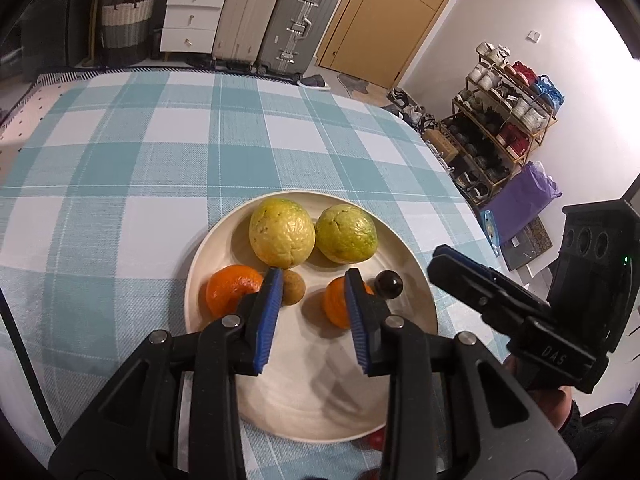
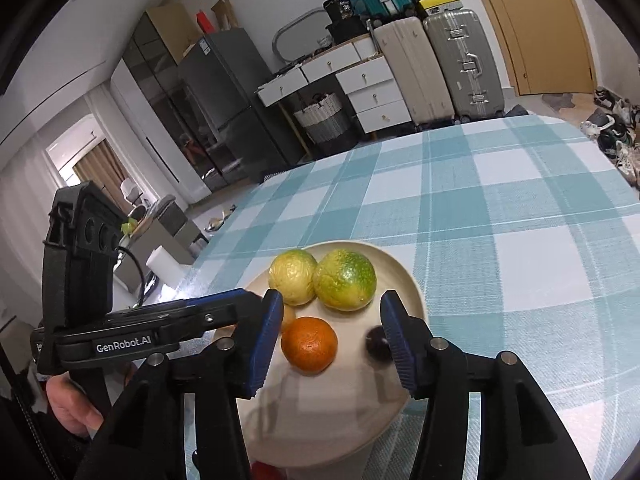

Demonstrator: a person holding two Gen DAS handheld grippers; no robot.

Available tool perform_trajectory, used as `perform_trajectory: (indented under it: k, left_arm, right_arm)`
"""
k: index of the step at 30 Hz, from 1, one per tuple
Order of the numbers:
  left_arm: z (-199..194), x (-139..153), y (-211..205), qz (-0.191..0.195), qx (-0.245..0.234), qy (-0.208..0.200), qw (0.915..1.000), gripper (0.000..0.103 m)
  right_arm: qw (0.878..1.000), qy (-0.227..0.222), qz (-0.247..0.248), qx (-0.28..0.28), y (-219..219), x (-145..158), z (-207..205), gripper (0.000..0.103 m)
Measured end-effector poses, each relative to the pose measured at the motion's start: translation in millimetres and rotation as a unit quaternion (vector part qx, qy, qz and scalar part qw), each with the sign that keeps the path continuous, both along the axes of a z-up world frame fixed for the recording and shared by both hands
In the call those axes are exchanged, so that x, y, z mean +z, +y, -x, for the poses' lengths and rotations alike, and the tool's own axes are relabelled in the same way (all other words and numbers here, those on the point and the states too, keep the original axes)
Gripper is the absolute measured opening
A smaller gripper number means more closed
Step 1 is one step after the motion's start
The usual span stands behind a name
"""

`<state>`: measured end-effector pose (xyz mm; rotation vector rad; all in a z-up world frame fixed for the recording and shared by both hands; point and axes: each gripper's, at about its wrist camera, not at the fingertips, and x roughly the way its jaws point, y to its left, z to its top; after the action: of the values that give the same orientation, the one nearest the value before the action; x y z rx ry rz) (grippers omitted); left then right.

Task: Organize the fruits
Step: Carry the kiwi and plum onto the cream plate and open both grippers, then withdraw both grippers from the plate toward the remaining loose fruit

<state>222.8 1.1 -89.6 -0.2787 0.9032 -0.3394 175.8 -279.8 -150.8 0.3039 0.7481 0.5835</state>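
A cream plate (image 1: 412,344) on a checked tablecloth holds two yellow-green guavas (image 1: 281,231) (image 1: 346,233), two oranges (image 1: 230,288) (image 1: 335,304), a small brown fruit (image 1: 293,288) and a dark round fruit (image 1: 389,285). My left gripper (image 1: 312,280) is open and empty above the plate, between the oranges. My right gripper (image 2: 330,304) is open and empty over the plate (image 2: 416,292), its fingers either side of an orange (image 2: 309,344) and near the dark fruit (image 2: 376,345). The guavas (image 2: 291,282) (image 2: 345,280) lie just beyond. The right gripper also shows in the left wrist view (image 1: 436,258).
A red fruit (image 1: 376,438) peeks out at the plate's near edge, mostly hidden by my fingers. The tablecloth (image 1: 140,168) stretches far and left. Suitcases (image 1: 296,24), drawers and a shoe rack (image 1: 504,120) stand beyond the table edge.
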Motion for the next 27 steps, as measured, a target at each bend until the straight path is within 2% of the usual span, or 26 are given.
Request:
perform_trajectory:
  k: [5, 9, 11, 13, 20, 22, 27]
  left_arm:
    - [15.3, 7.6, 1.3, -0.013, 0.006, -0.011, 0.9998, 0.032]
    - [30.0, 12.7, 1.2, -0.023, 0.012, -0.02, 0.9995, 0.042]
    - [38.4, 15.0, 0.3, -0.03, 0.014, -0.023, 0.9992, 0.046]
    - [45.5, 16.8, 0.5, -0.035, 0.018, -0.024, 0.9989, 0.054]
    - [70.5, 26.9, 3.1, -0.046, 0.031, -0.039, 0.9977, 0.068]
    - [78.7, 30.2, 3.7, -0.051, 0.036, -0.044, 0.997, 0.077]
    - [96.7, 38.0, 7.0, -0.06, 0.045, -0.055, 0.9956, 0.081]
  right_arm:
    - [1.0, -0.006, -0.003, -0.016, -10.2, 4.9, 10.8, 0.065]
    - [1.0, -0.011, -0.002, -0.02, -13.4, 9.6, 20.4, 0.066]
    - [1.0, -0.014, -0.003, -0.02, -14.3, 12.2, 25.4, 0.071]
    - [1.0, -0.021, -0.001, -0.021, -14.5, 15.8, 31.6, 0.075]
    - [0.999, -0.037, 0.002, -0.019, -12.1, 26.1, 49.7, 0.086]
    - [0.999, -0.042, 0.004, -0.013, -10.1, 29.7, 55.6, 0.087]
    - [0.998, -0.055, 0.013, -0.009, -6.1, 37.7, 71.3, 0.093]
